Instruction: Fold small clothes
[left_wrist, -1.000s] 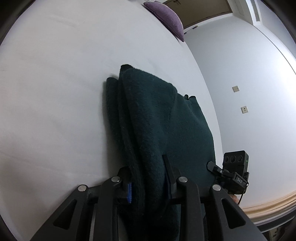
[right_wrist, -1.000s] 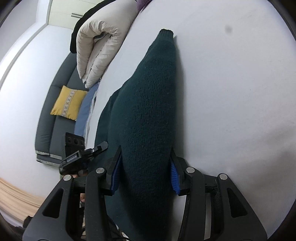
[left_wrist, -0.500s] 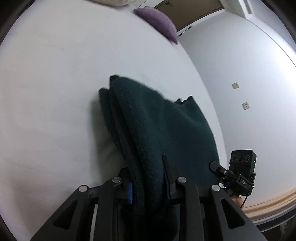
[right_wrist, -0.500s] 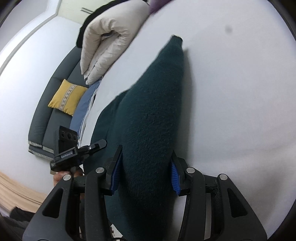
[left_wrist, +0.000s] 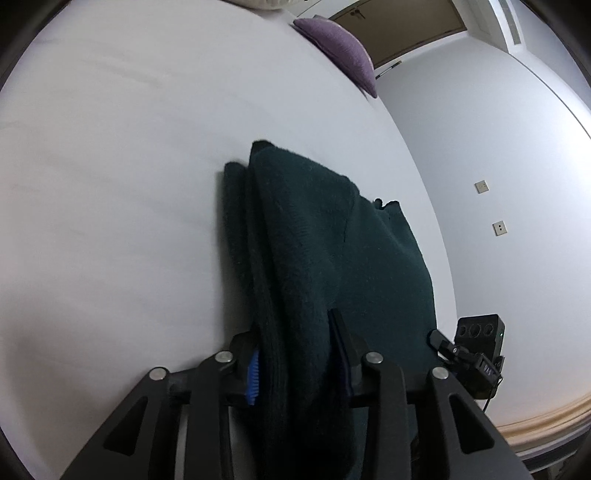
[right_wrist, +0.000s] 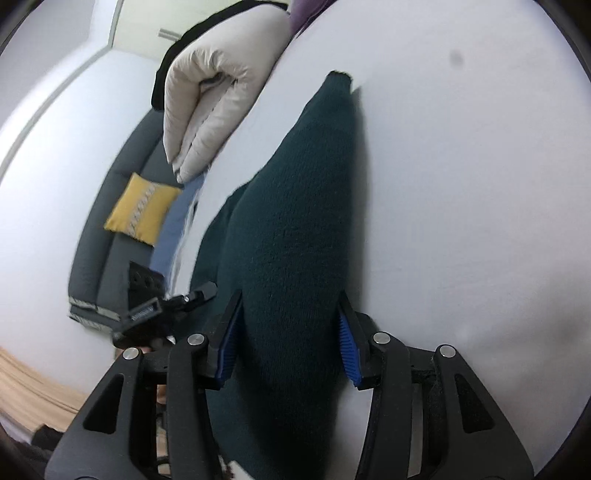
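Dark green knit garment (left_wrist: 325, 258) folded in thick layers on the white bed (left_wrist: 110, 184), stretching forward from both tools and bunched between the fingers of each. Left tool (left_wrist: 295, 354) opening, blue pad at the fabric's left edge, fold between its jaws; right tool (right_wrist: 288, 332) likewise easing apart with the garment's bulk filling the gap, cloth touching both blue pads. No containers in sight.

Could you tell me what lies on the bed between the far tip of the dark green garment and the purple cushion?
Nothing: in the left wrist view only bare white sheet separates the dark green garment from the purple cushion.
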